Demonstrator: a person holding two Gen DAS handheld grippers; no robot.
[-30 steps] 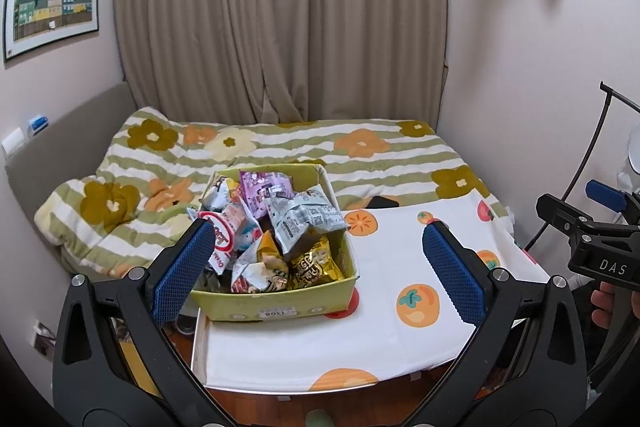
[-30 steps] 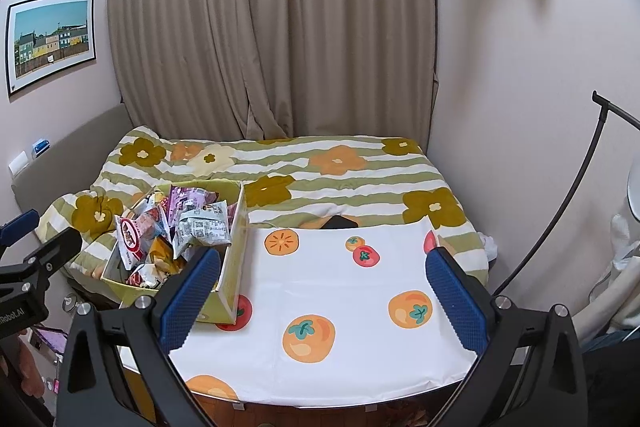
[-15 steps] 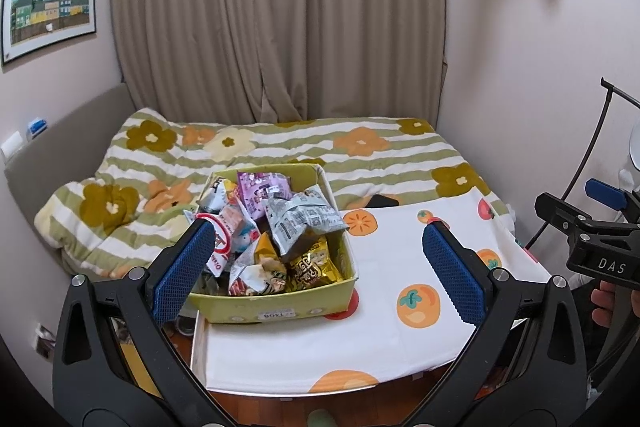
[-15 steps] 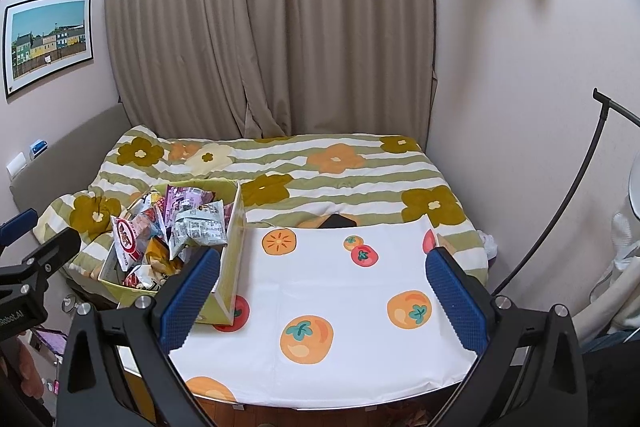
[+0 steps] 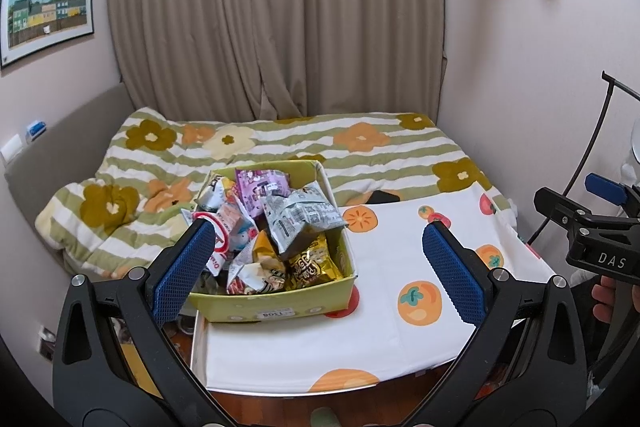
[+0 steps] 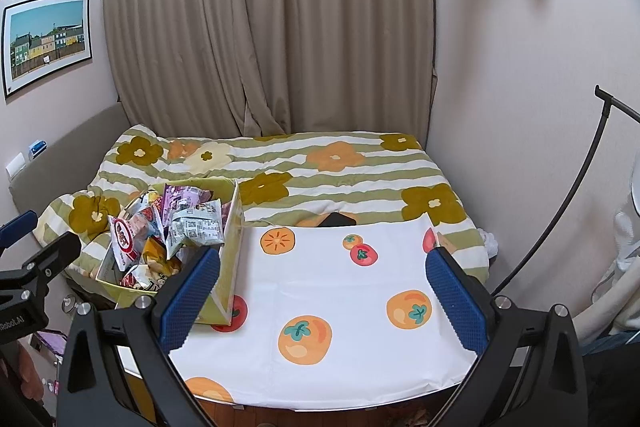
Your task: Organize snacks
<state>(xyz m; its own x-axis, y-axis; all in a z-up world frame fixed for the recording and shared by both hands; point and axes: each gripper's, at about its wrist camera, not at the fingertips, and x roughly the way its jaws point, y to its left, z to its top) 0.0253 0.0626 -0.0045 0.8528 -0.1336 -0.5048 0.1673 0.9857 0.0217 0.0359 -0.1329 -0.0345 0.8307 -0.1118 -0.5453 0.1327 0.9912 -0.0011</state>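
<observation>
Little has changed over the last second: the yellow box (image 5: 276,307), heaped with snack packets (image 5: 276,227), remains at the table's (image 5: 304,351) left edge. Left gripper (image 5: 320,267) and right gripper (image 6: 324,291) stay wide open, empty; stage undetermined.

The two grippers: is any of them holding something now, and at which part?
Nothing is held. The left gripper and the right gripper are both open and empty, above the table; the snacks lie in the yellow box.

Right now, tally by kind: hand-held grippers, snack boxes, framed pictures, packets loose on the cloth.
Hand-held grippers: 2 (left hand-held gripper, right hand-held gripper)
Snack box: 1
Framed picture: 1
Packets loose on the cloth: 0
Total: 4
</observation>
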